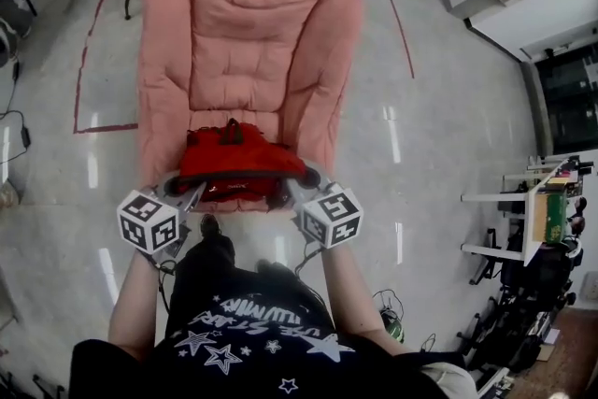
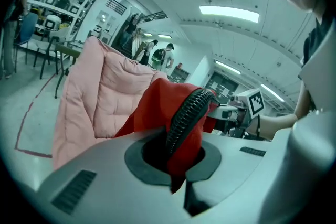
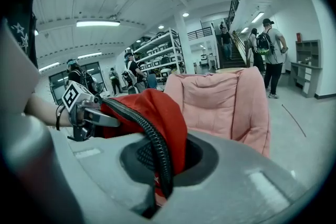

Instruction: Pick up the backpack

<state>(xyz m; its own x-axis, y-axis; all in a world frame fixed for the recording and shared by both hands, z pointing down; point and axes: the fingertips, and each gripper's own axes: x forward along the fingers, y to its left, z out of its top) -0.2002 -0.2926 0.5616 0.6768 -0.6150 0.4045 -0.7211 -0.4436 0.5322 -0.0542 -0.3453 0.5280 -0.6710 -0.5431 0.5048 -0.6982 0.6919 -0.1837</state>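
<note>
**Kid:** Where is the red backpack [image 1: 241, 160]?

**Helper:** In the middle, held up between the two grippers. It hangs over the front edge of the pink chair [image 1: 248, 42]. I cannot tell if it touches the seat.

**Kid:** What are the arms doing?

**Helper:** Both bare arms reach out from the body toward 12 o'clock. The left gripper [image 1: 190, 193] is at 8 o'clock from the backpack and leans toward 1 o'clock. The right gripper [image 1: 297, 189] is at 4 o'clock and leans toward 11 o'clock. Both tip down a little.

**Kid:** Are the fingers squeezed?

**Helper:** Yes. The left jaws are pressed together, pinching the red cloth and its black bumpy strip [image 2: 186, 113]. The right jaws pinch the same way on the other side.
</note>
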